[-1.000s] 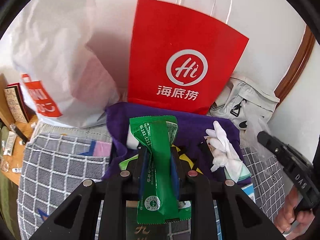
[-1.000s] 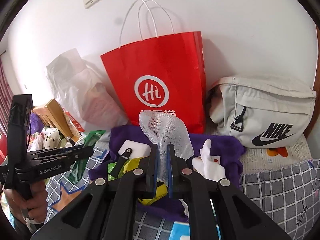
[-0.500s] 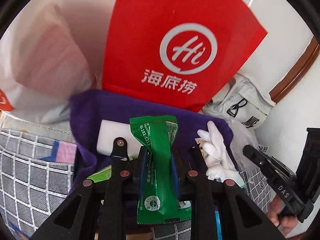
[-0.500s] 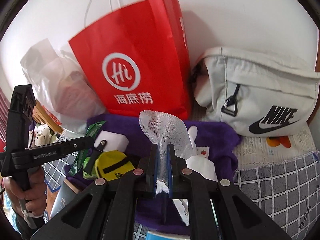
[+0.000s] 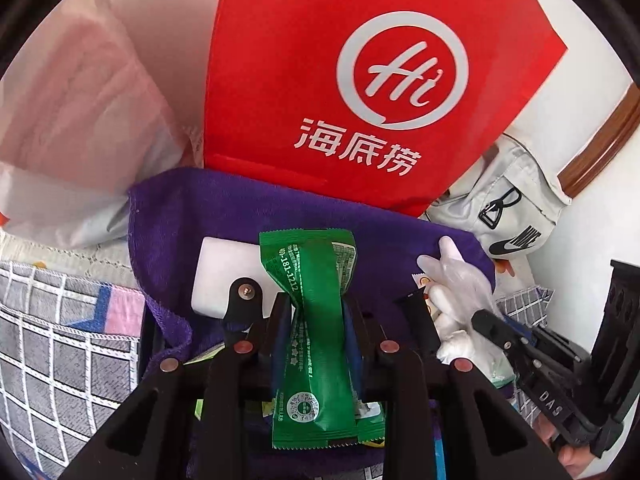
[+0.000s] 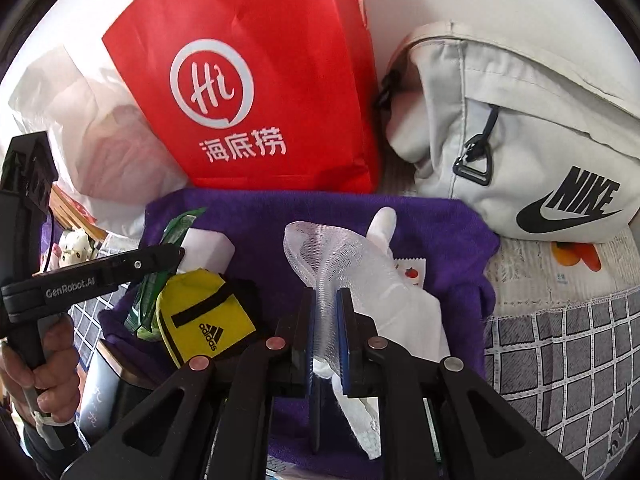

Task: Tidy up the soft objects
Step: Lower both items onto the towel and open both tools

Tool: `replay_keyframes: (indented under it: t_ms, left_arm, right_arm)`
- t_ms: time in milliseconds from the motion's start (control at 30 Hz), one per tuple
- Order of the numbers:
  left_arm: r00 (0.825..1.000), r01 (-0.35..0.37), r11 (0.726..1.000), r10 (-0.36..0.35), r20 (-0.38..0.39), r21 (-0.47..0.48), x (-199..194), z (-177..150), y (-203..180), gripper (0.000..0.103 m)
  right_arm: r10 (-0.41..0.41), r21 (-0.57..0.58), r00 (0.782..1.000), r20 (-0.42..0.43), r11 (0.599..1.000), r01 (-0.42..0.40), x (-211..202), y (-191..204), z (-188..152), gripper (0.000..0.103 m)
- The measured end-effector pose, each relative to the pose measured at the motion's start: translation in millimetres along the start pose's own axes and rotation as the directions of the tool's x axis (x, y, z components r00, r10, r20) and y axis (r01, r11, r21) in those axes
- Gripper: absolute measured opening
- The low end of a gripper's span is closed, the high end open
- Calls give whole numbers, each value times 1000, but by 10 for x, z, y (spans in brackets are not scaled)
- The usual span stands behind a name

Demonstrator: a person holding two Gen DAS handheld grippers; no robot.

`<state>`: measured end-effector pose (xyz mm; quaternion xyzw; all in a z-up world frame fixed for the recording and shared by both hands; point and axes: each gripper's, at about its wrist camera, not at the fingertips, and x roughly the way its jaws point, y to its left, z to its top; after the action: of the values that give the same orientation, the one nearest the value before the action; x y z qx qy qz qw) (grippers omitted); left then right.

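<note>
My left gripper (image 5: 318,308) is shut on a green snack packet (image 5: 312,312), held above a purple towel (image 5: 224,216). My right gripper (image 6: 325,300) is shut on a white mesh net (image 6: 324,252), held over the same purple towel (image 6: 440,232). On the towel lie a white glove (image 6: 404,304), a white block (image 6: 208,248), a yellow Adidas pouch (image 6: 200,316) and a small sachet (image 6: 412,272). The left gripper also shows in the right wrist view (image 6: 176,254), next to the white block.
A red paper bag (image 6: 260,80) stands behind the towel against the wall. A white plastic bag (image 5: 80,120) is to its left and a grey Nike bag (image 6: 520,140) to its right. A grey checked bedspread (image 6: 560,360) lies under everything.
Both grippers have moved forward and down toward the purple towel and red bag, each still holding its item. The yellow pouch has come into the right wrist view.
</note>
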<state>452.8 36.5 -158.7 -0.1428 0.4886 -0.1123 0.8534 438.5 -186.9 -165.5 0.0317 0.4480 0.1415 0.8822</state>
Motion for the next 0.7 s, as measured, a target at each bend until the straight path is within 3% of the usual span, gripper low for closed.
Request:
replay_keyframes:
  t_ms: [200,267,400,500,700]
  left_arm:
    - [999,29,999,-29,-14,-15,56,9,16,26]
    - [999,34,999,-35,-21,-20,62,12,21,32]
    - [999,45,999,-45,-25,-13,45,12,27,38]
    - [999,41,999,-41,-14,-1,27,12,-1,50]
    - [999,33,999,-32,-22,30,13,8,-69,58]
  right_arm:
    - [7,-4,999,-42,1000,-7,135,42,-33,16]
    - [10,-9,999,-48,1000,-11,150,54,-40,17]
    - [10,-24,999,-44,1000,-11,125,91,-38,29]
    - [18,-32,999,-36,999,-19,102,119,-40,47]
    - [5,-53,1000,-24,999,-6,58,162,-36,55]
